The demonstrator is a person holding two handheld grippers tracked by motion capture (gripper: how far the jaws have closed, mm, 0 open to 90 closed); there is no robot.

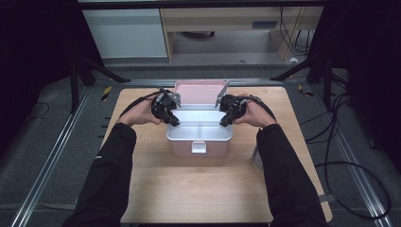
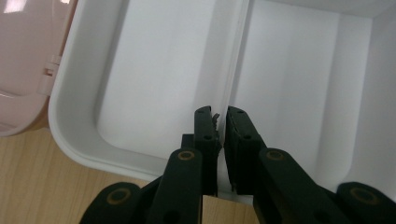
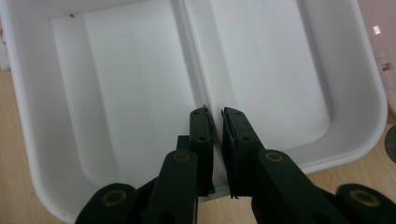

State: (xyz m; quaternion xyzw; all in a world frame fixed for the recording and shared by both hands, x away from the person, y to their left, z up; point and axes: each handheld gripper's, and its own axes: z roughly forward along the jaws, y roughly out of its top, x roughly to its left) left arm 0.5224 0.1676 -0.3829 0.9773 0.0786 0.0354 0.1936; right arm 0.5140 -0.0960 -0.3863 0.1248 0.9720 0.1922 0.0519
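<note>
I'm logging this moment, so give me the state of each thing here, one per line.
lunch box: open, upright on the table, both compartments empty
lid: swung back, standing up behind the box
white inner tray: seated in the box, empty
left gripper: shut on the tray's divider wall
right gripper: shut on the tray's divider wall

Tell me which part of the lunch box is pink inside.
The raised lid at the back; the two-compartment tray below it is white inside.
</note>
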